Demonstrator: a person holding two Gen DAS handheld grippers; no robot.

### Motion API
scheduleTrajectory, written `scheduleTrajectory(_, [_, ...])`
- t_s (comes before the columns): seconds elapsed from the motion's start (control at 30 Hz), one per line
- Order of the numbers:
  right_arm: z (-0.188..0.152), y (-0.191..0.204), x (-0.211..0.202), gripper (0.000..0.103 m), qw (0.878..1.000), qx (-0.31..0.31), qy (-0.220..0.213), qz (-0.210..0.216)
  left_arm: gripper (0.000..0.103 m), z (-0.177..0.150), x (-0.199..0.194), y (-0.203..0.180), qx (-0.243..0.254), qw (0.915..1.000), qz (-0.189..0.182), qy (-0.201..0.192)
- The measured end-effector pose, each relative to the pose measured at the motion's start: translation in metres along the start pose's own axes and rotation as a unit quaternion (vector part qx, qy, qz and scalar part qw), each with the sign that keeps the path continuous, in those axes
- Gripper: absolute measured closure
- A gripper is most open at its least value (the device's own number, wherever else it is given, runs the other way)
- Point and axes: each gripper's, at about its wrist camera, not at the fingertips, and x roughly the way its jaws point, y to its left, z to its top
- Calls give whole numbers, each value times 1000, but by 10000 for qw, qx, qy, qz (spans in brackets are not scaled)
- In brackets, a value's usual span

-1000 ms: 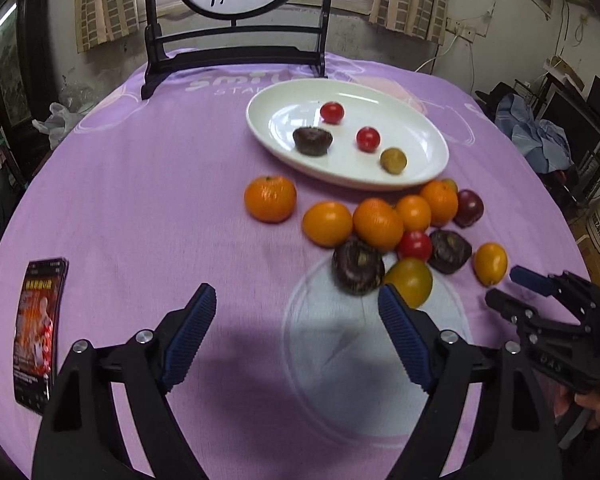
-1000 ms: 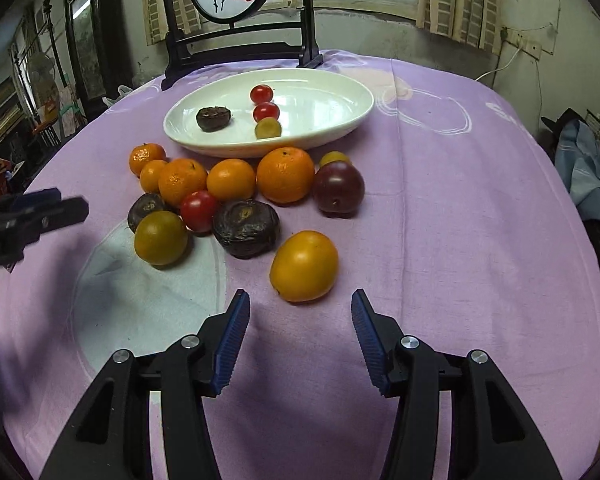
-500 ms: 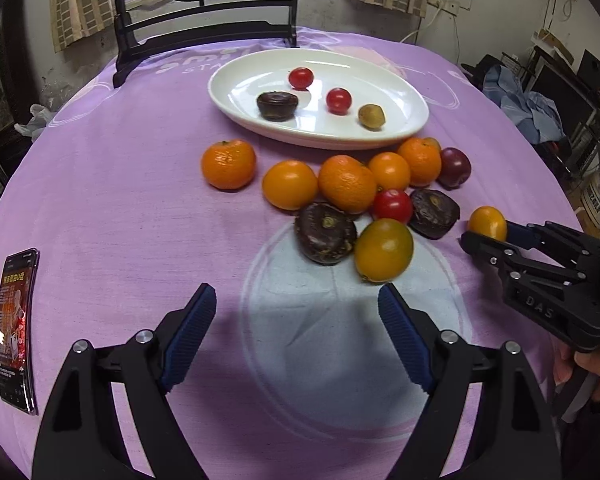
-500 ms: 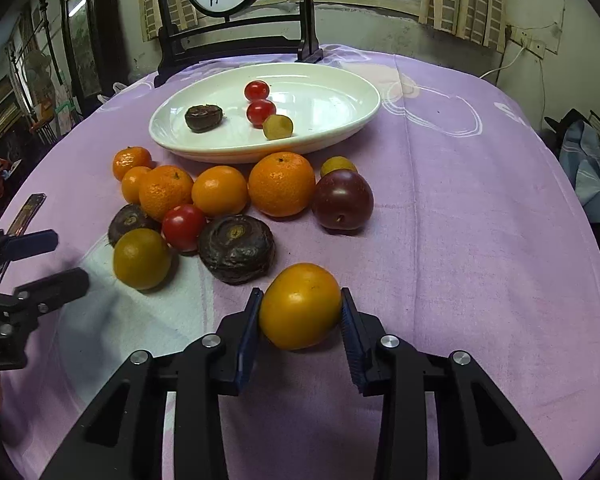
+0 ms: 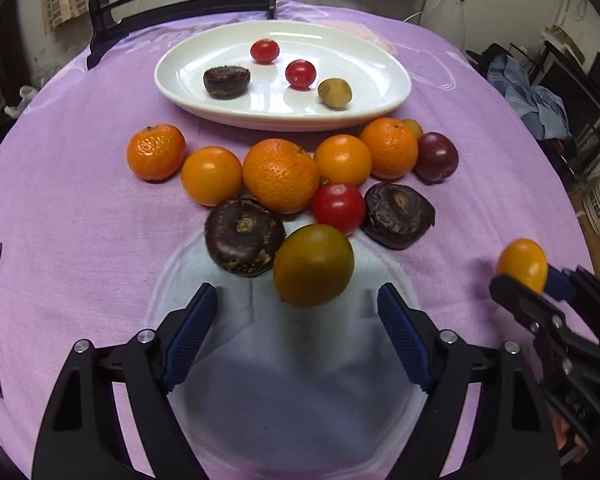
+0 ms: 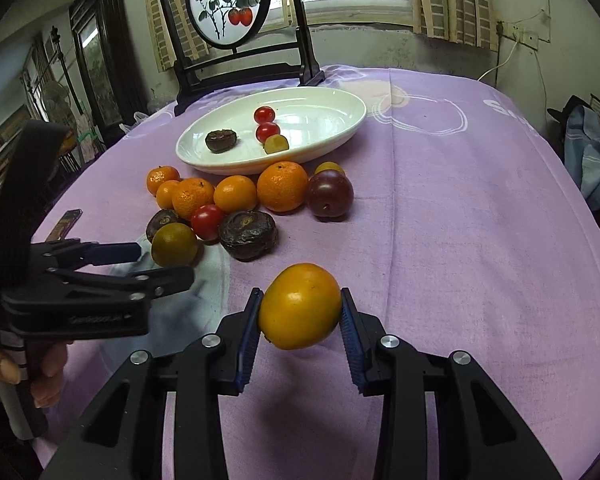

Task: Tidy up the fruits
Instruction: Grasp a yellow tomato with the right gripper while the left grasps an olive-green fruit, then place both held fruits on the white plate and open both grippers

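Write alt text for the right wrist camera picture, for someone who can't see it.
A claw grips a yellow-orange fruit above a purple tablecloth. Beyond it lie loose oranges, a plum and other fruit before a white plate holding four small fruits. A second, open claw enters from the left.

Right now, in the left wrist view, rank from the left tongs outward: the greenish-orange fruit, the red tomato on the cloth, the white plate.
1. Greenish-orange fruit, just ahead of the left tongs.
2. Red tomato, behind it, slightly right.
3. White plate, at the far side.

Glossy white ceramic plate [image 5: 384,98] on soft, matt purple cloth [image 5: 80,220]; ribbed blue jaws.
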Motion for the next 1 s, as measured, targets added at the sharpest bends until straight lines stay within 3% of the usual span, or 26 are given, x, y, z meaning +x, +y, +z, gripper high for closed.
scheduleTrajectory(0.03, [-1,-2,0,65,10000,20,-16,23,32,2,2,-2,-37,10000,-10,21])
scheduleTrajectory(0.13, [-2,-6,1,65,9998,86,1,157,34,6,6,-5,-146,9997,194,-33])
scheduleTrajectory(0.2, [-3,-6,0,65,9998,60,-2,184,46,8,6,-6,-158,9991,395,-75])
scheduleTrajectory(0.27, [-3,-5,-1,65,9998,32,-30,192,66,10,5,-4,-159,9995,256,-93])
scheduleTrajectory(0.53, [-4,-1,-3,65,9997,-50,-140,171,66,-6,-11,19,-142,9999,-82,-12])
scheduleTrajectory(0.7, [-1,5,-8,65,9996,-85,-261,62,66,-11,-38,35,94,9996,-112,-260])
scheduleTrajectory(0.87, [17,23,-19,65,9984,-318,-468,13,66,15,-63,47,259,9974,-19,-674])
scheduleTrajectory(1.0, [50,43,-21,65,9956,-672,-640,-104,66,46,-73,51,332,9950,-23,-942])
